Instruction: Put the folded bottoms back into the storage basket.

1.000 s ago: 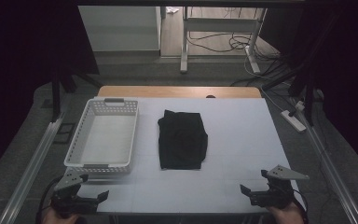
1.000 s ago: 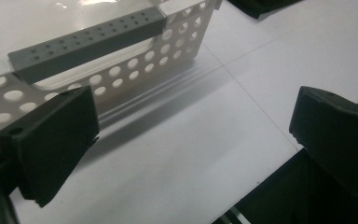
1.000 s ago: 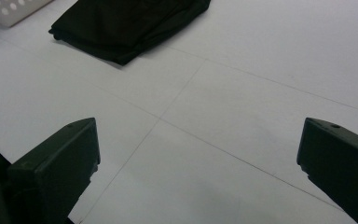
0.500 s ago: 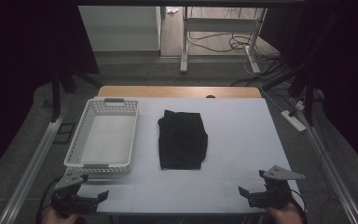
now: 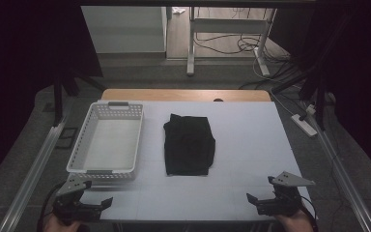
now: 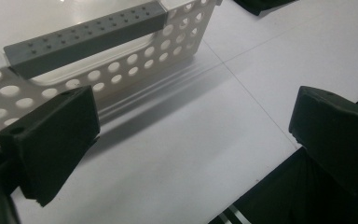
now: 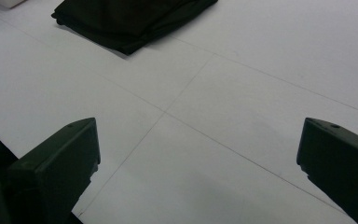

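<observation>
A folded black cloth (image 5: 188, 145) lies flat in the middle of the white table (image 5: 251, 140). To its left stands an empty white perforated basket (image 5: 107, 140) with grey handles. My left gripper (image 5: 102, 205) is at the table's near left corner, just in front of the basket, open and holding nothing. In the left gripper view the gripper (image 6: 191, 140) faces the basket's near wall (image 6: 121, 74) and grey handle (image 6: 84, 37). My right gripper (image 5: 254, 203) sits open at the near right corner. In the right gripper view the gripper (image 7: 200, 163) has bare table between its jaws and the cloth (image 7: 130, 18) ahead.
The table's near edge runs just under both grippers. A power strip (image 5: 304, 124) lies on the floor off the right side. Metal rails (image 5: 34, 166) flank the table. A desk frame with cables (image 5: 227, 43) stands beyond the far edge.
The right gripper has crept slightly to the left along the near edge. The left gripper, cloth and basket have stayed put.
</observation>
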`<state>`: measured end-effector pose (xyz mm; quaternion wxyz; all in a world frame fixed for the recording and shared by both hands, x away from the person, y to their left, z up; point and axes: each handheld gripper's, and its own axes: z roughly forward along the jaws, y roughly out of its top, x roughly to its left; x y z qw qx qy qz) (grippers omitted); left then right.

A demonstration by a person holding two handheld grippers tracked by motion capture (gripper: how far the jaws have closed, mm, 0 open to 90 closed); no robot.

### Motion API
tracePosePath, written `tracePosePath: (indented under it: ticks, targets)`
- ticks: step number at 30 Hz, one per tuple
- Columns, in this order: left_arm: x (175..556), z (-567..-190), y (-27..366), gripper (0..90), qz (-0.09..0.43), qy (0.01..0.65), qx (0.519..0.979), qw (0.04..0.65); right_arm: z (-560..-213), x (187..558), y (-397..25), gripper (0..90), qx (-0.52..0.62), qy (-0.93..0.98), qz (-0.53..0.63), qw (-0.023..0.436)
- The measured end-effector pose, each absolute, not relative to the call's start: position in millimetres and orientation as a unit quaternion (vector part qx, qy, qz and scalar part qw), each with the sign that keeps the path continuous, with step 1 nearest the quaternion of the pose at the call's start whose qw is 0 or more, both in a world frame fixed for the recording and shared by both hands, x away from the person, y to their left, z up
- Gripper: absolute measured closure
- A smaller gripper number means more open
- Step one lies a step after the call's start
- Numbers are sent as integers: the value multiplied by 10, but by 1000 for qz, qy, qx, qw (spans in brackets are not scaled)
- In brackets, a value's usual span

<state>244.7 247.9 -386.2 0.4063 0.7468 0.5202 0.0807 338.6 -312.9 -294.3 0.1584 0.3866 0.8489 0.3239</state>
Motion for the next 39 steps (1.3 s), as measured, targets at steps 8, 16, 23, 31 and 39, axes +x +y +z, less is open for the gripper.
tracePosePath:
  ticks: [8,16,23,31,39]
  targets:
    - [2443,-3845,2466,0,76,513,746,417,-2944,3387,-3129,0,386,849,324,157]
    - [2452,-3812,2424,0,76,500,747,431,-2946,3384,-3125,0,380,852,325,156]
    - [2462,-3787,2381,0,81,486,753,435,-2947,3383,-3122,0,379,852,324,156]
    - [2479,-3746,2320,0,86,473,761,435,-2947,3382,-3121,0,379,852,324,157]
    - [2503,-3720,2284,0,83,462,763,445,-2947,3382,-3121,0,380,852,325,158]
